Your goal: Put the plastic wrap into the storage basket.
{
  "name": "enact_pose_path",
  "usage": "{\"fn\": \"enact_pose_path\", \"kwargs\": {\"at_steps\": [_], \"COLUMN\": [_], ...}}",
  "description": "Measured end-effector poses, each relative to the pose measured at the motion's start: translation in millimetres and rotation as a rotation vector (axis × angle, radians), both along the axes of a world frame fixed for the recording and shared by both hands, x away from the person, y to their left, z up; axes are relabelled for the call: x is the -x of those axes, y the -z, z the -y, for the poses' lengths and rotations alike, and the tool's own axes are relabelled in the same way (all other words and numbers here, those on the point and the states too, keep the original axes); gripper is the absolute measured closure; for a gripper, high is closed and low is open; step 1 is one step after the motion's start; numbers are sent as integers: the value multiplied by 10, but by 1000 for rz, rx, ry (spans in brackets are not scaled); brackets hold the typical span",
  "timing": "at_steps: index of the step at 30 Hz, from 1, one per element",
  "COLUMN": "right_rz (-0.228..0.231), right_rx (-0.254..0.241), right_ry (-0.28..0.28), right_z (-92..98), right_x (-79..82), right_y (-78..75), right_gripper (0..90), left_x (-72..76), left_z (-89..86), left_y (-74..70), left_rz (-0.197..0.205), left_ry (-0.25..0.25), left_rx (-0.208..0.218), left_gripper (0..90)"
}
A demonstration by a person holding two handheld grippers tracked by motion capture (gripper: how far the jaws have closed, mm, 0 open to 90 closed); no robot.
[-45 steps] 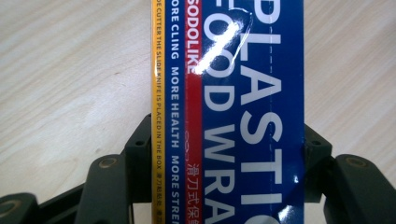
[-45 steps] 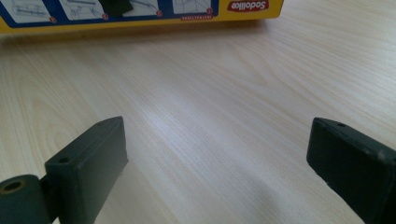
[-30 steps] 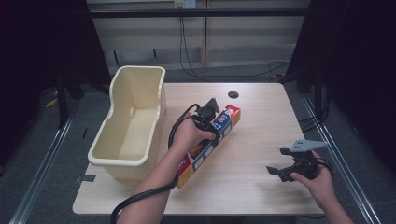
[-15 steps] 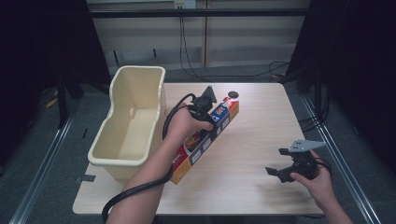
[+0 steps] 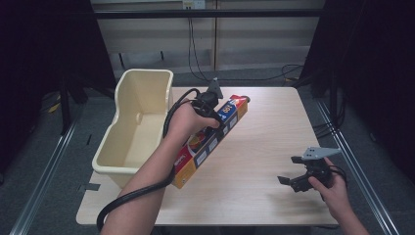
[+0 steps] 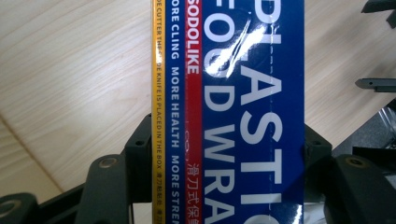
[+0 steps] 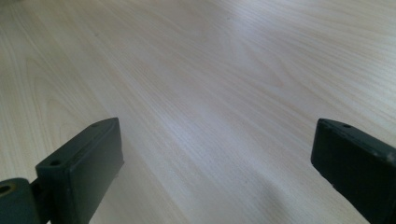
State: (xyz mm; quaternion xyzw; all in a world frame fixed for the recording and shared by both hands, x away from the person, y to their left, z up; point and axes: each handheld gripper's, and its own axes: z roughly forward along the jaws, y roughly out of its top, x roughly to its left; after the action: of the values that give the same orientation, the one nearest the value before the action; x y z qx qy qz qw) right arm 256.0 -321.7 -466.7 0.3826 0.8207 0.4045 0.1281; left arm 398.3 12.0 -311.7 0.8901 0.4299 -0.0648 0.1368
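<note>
A long box of plastic food wrap (image 5: 205,147), blue, red and yellow, hangs slanted over the table beside the bin. My left gripper (image 5: 215,115) is shut across its far half, and the box's near end points to the table's front left. In the left gripper view both black jaws press the sides of the box (image 6: 243,116), with my left gripper (image 6: 229,154) clamped on it above the wood. My right gripper (image 5: 288,169) stands open at the table's front right, nothing between its jaws. In its own view my right gripper (image 7: 215,163) looks along bare wood.
A cream plastic bin (image 5: 147,72) stands along the left edge of the light wooden table (image 5: 264,127). The left gripper's black cable loops down past the forearm. Dark curtains and floor cables surround the table.
The left hand has lifted the box off the table and carried it a little away from the person, toward the bin's far end. The right gripper has kept still.
</note>
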Motion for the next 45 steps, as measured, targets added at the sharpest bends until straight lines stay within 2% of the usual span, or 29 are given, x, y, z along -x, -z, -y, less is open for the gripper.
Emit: {"fn": "enact_pose_path", "kwargs": {"at_steps": [5,11,17,34,37,45], "right_rz": [-8,3,9,2,6,12], "right_rx": [2,5,5,6,5,11], "right_ry": [-8,-9,-12,-23,-24,-23], "right_z": [-6,-13,-15,-27,-24,-32], "right_x": [4,10,17,20,22,26], "right_y": [3,-4,-12,-9,-14,-14], "right_gripper": [22,22,22,21,21,21], "left_x": [-18,-27,-28,-62,-72,-63], "left_z": [-65,-156,-243,-435,-502,-614], "left_y": [-92,-231,-337,-539,-596,-638], "left_rz": [-8,-5,-4,2,2,-1], "left_ry": [-8,-28,-48,-89,-110,-135], "left_rx": [12,8,23,15,28,17], "left_gripper": [401,401,401,401,401,401]}}
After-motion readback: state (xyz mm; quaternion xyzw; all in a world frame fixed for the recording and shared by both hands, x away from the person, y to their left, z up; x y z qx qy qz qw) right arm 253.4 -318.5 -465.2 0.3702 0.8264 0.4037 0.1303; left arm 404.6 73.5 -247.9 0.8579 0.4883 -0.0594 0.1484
